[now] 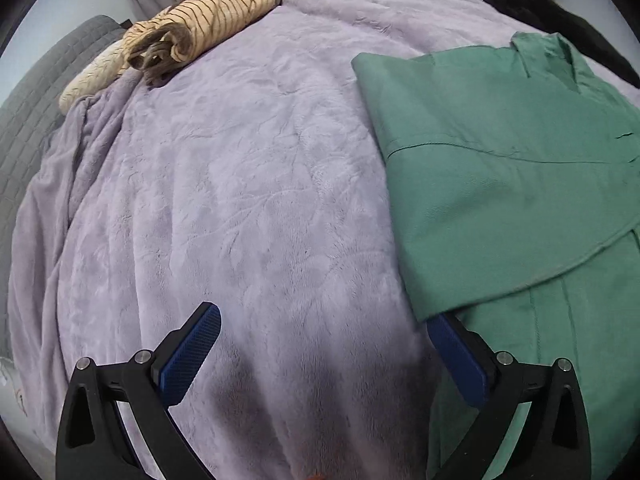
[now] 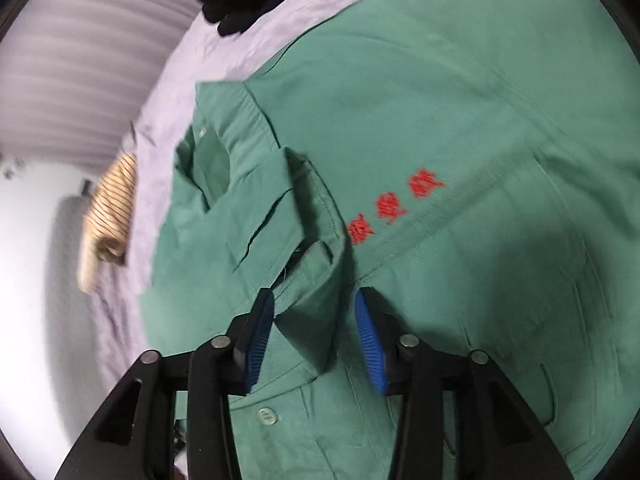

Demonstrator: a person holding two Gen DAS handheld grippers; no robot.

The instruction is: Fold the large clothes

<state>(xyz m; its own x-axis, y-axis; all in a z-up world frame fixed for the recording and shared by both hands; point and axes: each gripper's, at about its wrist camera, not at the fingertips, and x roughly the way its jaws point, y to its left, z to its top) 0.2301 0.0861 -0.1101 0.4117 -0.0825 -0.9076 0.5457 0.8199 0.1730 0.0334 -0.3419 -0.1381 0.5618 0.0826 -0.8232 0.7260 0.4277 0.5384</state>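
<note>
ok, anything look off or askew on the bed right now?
Mostly tidy. The green jacket lies flat with a sleeve folded across it, but its cuff is bunched up between the pads of the right hand-held gripper. The striped garment sits crumpled at the far edge of the lilac blanket.

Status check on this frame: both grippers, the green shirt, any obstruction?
Left gripper open, empty, over blanket. Right gripper open, straddling green shirt sleeve cuff, not clamped. Nothing blocking.

The green jacket (image 2: 460, 120) is matt woven twill with red stitched characters (image 2: 394, 212) and a glossy plastic button (image 2: 267, 417) (lower centre); the lilac blanket (image 1: 240, 200) looks plush, and the gripper pads (image 1: 191, 356) are ribbed blue plastic
</note>
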